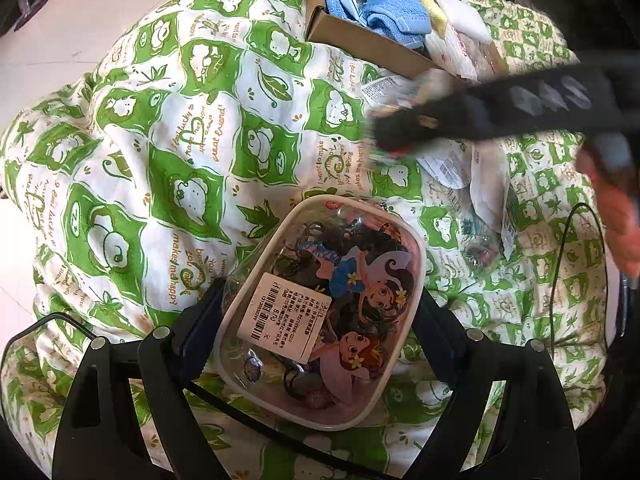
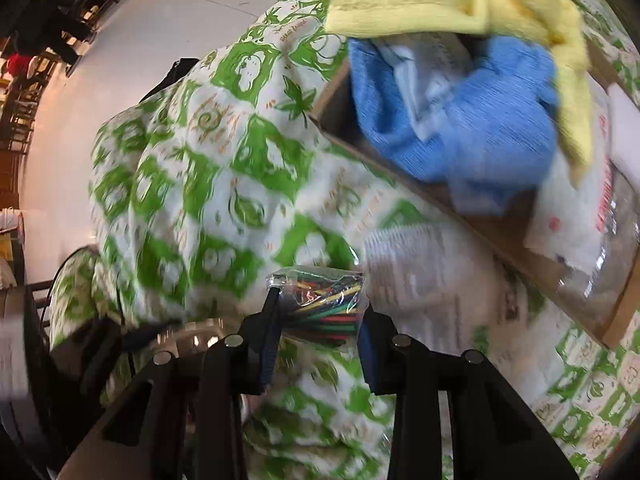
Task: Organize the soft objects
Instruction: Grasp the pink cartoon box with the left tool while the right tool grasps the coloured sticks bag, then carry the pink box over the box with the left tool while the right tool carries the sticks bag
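My left gripper (image 1: 318, 320) is shut on a clear oval case (image 1: 320, 312) with cartoon fairies and a price label; dark hair ties fill it. It hangs over a green-and-white quilt (image 1: 180, 140). In the right wrist view, my right gripper (image 2: 320, 328) is shut on a small clear bag of coloured bands (image 2: 324, 304), its pads against both sides of the bag. The left wrist view shows that gripper (image 1: 384, 136) blurred, at the right. Behind it stands a cardboard box (image 2: 500, 232) holding a blue towel (image 2: 472, 120), a yellow cloth (image 2: 460, 4) and white packets (image 2: 572, 208).
Several flat clear packets (image 1: 444, 168) lie on the quilt to the right of the case. A person's hand (image 1: 620, 220) shows at the right edge. A thin black cable (image 1: 560, 260) loops over the quilt. A pale floor (image 1: 60, 40) lies beyond the quilt on the left.
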The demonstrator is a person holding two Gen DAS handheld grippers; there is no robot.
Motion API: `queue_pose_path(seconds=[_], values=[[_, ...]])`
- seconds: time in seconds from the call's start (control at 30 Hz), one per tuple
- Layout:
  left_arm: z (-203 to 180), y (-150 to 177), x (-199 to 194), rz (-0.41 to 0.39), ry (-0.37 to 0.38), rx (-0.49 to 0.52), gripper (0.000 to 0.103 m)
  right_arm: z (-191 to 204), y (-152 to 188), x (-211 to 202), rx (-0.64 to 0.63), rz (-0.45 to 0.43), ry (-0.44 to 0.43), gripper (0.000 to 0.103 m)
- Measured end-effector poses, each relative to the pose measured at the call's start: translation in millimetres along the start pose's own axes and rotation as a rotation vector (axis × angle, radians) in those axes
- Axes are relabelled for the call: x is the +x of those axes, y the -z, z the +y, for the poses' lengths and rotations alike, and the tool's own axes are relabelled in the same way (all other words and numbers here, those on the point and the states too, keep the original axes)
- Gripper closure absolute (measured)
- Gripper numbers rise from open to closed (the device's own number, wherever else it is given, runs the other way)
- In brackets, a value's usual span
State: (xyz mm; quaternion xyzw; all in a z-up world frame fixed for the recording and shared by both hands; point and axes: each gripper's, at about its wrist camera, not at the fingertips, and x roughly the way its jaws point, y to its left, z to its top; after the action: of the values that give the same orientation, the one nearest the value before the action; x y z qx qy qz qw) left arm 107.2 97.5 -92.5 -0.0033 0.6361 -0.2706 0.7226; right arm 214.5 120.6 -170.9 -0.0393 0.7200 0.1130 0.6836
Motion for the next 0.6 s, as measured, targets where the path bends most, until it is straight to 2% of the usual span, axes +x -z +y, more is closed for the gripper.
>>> queue_pose_path(seconds=[0.2, 0.47, 0.6], values=[[-13, 2, 0, -0.011, -0.071, 0.039, 0.015, -27, 40, -13, 0.011, -0.034, 0.002, 0.069], [-32, 2, 5, 0.006, -0.157, 0.080, 0.015, -56, 79, 1, 0.071, -0.038, -0.008, 0.069], [-39, -2, 8, 0.018, -0.159, 0.074, 0.015, -71, 100, 12, 0.094, -0.039, -0.021, 0.069]])
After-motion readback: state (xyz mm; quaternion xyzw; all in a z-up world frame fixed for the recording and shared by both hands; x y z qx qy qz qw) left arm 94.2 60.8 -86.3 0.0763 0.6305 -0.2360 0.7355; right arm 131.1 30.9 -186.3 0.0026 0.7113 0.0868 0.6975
